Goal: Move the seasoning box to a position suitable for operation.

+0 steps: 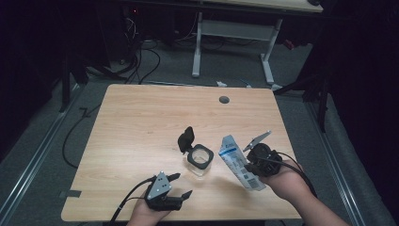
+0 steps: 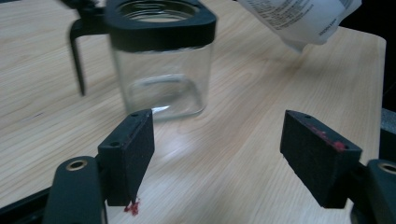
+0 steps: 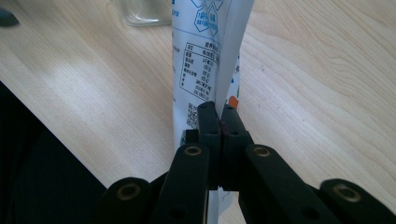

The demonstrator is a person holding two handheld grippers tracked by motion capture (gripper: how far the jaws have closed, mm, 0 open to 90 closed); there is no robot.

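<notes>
A clear square glass jar with a black rim stands at the middle of the wooden table, its hinged black lid flipped up and open. In the left gripper view the jar is just beyond my left gripper, whose pads stand wide apart with nothing between them. From above, the left gripper sits near the front edge, pointing toward the jar. My right gripper is shut on the lower end of a white and blue pouch. The pouch rises tilted from the right gripper, right of the jar.
A round cable hole is set in the table's far side. Behind the table stands a white-legged desk, with cables on the grey floor. The table's edge runs close to the right gripper.
</notes>
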